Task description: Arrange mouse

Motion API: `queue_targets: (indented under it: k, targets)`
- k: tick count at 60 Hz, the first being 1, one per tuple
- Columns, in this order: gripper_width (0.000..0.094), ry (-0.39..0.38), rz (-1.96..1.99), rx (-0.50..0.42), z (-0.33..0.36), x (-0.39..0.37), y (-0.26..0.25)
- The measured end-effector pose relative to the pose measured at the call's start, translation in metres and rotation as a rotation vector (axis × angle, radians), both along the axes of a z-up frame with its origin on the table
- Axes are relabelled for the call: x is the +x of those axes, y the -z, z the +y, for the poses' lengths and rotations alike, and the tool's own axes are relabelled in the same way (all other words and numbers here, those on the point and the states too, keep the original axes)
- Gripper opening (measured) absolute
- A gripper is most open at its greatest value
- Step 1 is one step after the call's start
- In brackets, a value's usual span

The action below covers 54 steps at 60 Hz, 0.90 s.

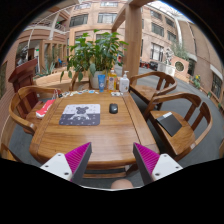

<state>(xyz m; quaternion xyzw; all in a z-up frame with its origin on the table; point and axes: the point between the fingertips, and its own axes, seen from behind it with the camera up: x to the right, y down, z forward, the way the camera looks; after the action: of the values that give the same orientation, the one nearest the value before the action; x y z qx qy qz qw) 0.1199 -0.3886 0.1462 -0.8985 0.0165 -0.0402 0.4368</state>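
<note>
Mouse [113,108]: small, dark, on the wooden table [60,140], just right of the mat [80,116], well beyond the fingers. Mat: dark, printed, design too small to read. Gripper [112,160]: fingers apart, nothing between them, pink pads facing inward, low over the table's near edge. Plant [98,52]: leafy, at the table's far end; its pot is hard to make out. Bottles [122,82]: beside the plant, contents unclear. Red item [44,108]: on the left chair [26,104], unidentifiable. Right chairs [180,118]: wooden, partly cut off. Building [95,18]: behind.
</note>
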Motion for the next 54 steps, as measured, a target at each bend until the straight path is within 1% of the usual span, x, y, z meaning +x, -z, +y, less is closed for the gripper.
queue_targets:
  k: [6,15,19,23,33,38,46,50,51,54]
  targets:
    - [0.0853,0.012,0.008,-0.017,0.048,0.014,0.034]
    - [0.0854,0.006,0.022,-0.006,0.138,0.025,0.072]
    - [0.0852,0.001,0.030,0.013,0.184,0.028,0.084]
    - [0.0851,-0.004,0.021,0.009,0.224,0.031,0.097]
    - [0.0855,0.013,0.026,0.028,0.309,0.037,0.117]
    - [0.0853,0.026,0.027,0.005,0.339,0.040,0.134]
    - [0.0790,0.042,0.042,-0.028,0.369,0.043,0.153]
    - [0.0725,0.047,0.046,-0.045,0.374,0.043,0.162]
    - [0.0717,0.046,0.047,-0.033,0.377,0.042,0.160]
    - [0.0625,0.031,0.041,-0.020,0.384,0.041,0.160]
